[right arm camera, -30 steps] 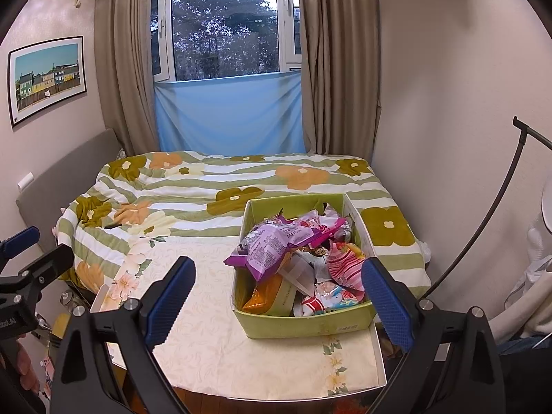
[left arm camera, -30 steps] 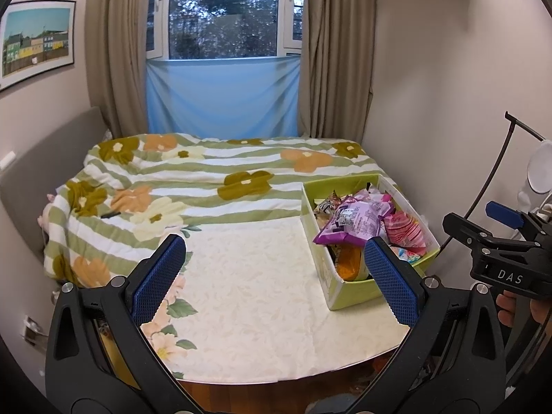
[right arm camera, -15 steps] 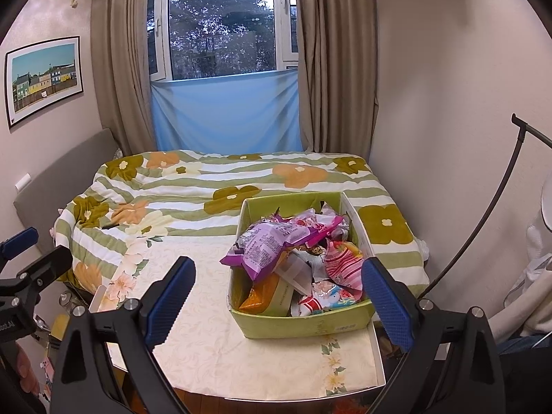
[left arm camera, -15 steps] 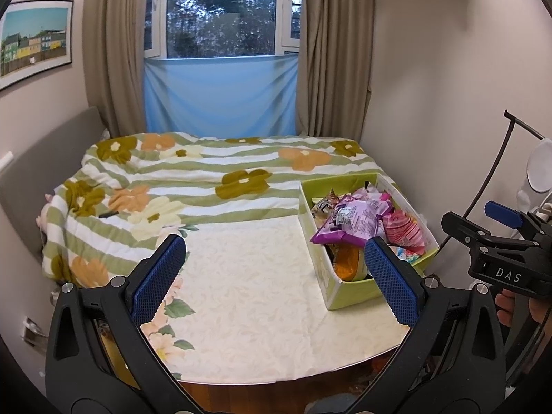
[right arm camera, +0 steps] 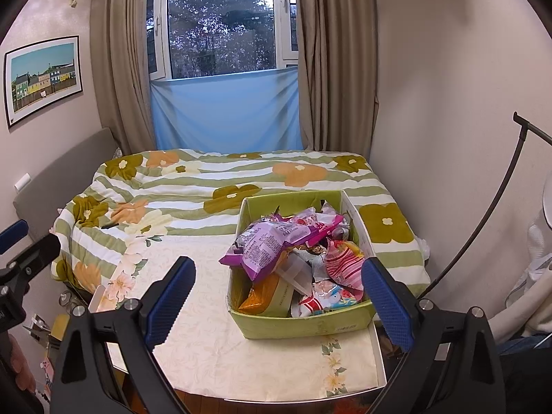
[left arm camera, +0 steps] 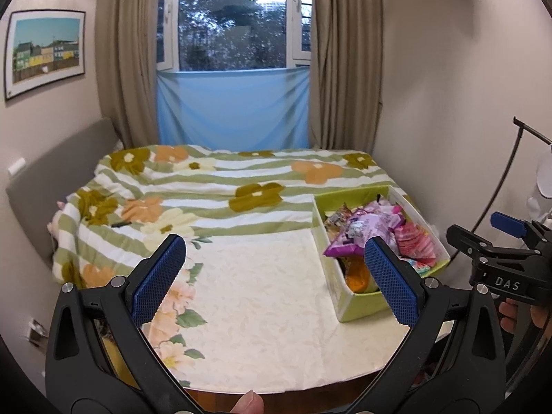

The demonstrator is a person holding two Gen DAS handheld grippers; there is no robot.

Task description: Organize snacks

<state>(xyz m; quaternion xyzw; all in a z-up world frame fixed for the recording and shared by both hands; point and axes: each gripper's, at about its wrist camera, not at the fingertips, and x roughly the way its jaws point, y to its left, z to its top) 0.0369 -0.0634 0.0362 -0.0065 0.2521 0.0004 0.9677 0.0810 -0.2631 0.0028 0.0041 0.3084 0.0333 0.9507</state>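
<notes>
The right gripper (right arm camera: 277, 302) stood wide apart, nothing between its blue pads, and hung above the near edge of the table (right arm camera: 207, 338); the green box (right arm camera: 303, 324) of snacks lay straight ahead of it and slightly to its right, close in, so that its right pad overlapped the box's near right corner in that view; the left gripper (left arm camera: 276, 281) was likewise spread wide and empty, but the box (left arm camera: 358, 305) sat off to its right, beyond its right pad, with a broad bare stretch of tablecloth directly before it; by my judgement the right gripper was the nearer and better lined up for anything concerning the box. The box ran lengthwise away from the person, toward the bed (right arm camera: 220, 179), at the table's right side; the snacks were heaped inside it, a purple packet (right arm camera: 269, 245) uppermost and sticking out over the left wall, a pink striped packet (right arm camera: 345, 265) to its right, an orange packet (right arm camera: 258, 298) low at the near end. All snacks in sight lay in the box, none on the cloth; that fitted a jumble waiting to be sorted out as well as a gathering just finished. The right view looked down into the near end of the box and showed the orange packet plainly; the left view showed the box's left wall side-on, and the right gripper (left arm camera: 500, 258) itself from the side.
</notes>
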